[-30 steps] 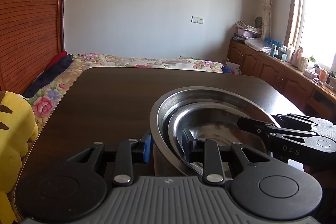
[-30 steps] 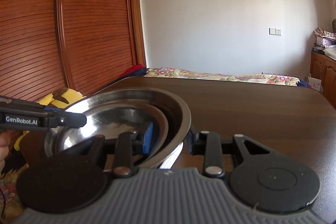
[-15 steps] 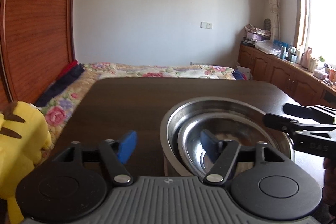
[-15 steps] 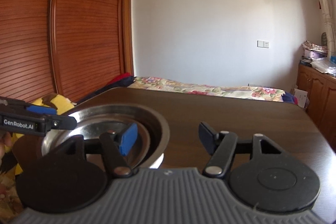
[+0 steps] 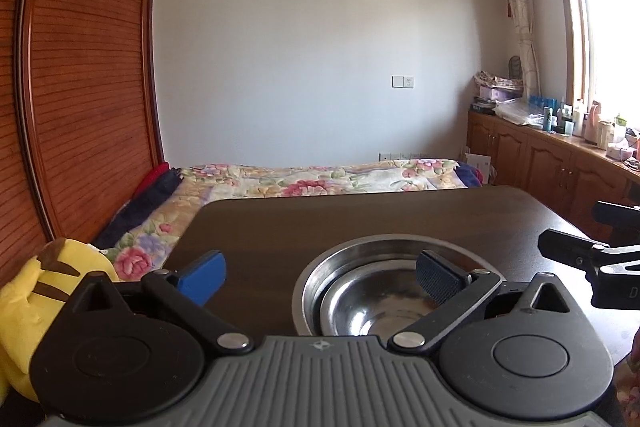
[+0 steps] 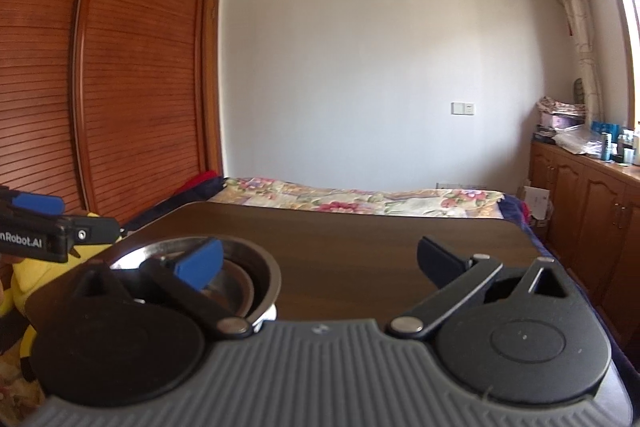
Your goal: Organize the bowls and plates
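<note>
Nested steel bowls [image 5: 384, 291] sit on the dark table [image 5: 360, 219], near edge. Left gripper [image 5: 320, 273] and right gripper [image 6: 320, 259] both spread wide, empty, above the bowls. Stacking looks finished; next, find remaining dishes.

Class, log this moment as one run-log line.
left tongs: open, empty | right tongs: open, empty | small steel bowl nested in large steel bowl | on dark table
</note>
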